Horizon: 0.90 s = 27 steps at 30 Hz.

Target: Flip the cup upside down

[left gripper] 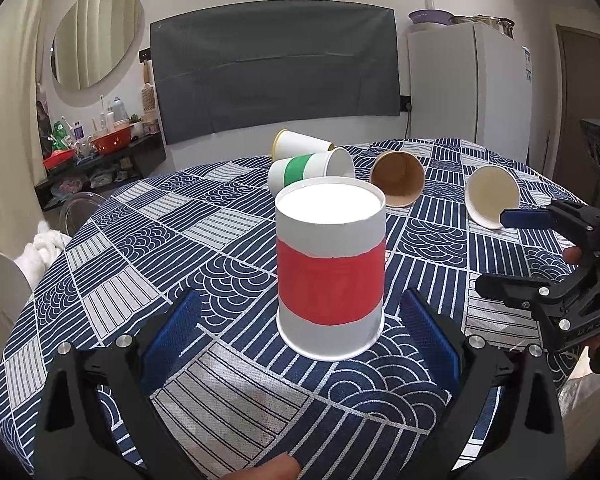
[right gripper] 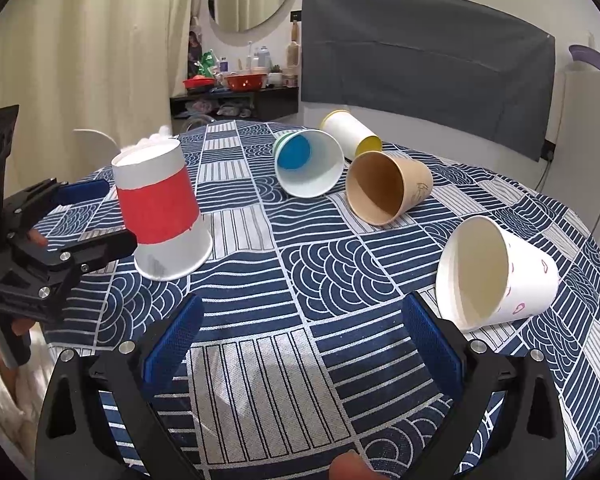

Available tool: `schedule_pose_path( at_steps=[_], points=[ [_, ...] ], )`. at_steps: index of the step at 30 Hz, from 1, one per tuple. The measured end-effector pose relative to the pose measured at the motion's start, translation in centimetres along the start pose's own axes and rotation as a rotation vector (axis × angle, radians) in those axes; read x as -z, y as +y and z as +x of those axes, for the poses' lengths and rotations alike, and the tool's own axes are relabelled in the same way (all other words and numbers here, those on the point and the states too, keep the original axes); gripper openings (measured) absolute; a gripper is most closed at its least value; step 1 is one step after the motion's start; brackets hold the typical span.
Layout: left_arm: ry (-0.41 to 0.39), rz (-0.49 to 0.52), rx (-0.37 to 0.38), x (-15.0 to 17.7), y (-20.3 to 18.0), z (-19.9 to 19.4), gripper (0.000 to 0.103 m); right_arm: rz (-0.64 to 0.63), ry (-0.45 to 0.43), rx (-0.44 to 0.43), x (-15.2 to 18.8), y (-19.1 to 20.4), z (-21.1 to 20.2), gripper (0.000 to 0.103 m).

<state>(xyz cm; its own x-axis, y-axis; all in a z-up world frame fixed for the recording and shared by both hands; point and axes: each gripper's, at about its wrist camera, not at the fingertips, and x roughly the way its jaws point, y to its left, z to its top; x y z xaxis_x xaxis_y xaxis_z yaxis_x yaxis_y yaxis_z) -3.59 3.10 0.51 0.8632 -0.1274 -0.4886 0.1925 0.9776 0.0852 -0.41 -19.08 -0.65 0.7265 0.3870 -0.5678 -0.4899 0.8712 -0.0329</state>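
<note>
Left wrist view: red-banded cup [left gripper: 330, 268] stands upside down, rim on the patterned tablecloth [left gripper: 228, 392], between the spread fingers of my left gripper [left gripper: 300, 332], untouched. My right gripper [left gripper: 496, 248] sits at far right, fingers apart.

Right wrist view: my right gripper [right gripper: 300, 336] is spread over bare cloth; a white cup [right gripper: 496, 270] lies on its side just beside its right finger. The red-banded cup [right gripper: 162, 208] stands inverted at left.
</note>
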Motion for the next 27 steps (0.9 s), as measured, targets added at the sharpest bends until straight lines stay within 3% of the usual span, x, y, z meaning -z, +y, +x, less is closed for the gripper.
schedule_pose_path(
  at_steps=[27],
  points=[
    [-0.007, -0.023, 0.017, 0.06, 0.41, -0.18, 0.097, 0.007, 0.022, -0.005, -0.12, -0.04, 0.35, 0.095]
  ],
)
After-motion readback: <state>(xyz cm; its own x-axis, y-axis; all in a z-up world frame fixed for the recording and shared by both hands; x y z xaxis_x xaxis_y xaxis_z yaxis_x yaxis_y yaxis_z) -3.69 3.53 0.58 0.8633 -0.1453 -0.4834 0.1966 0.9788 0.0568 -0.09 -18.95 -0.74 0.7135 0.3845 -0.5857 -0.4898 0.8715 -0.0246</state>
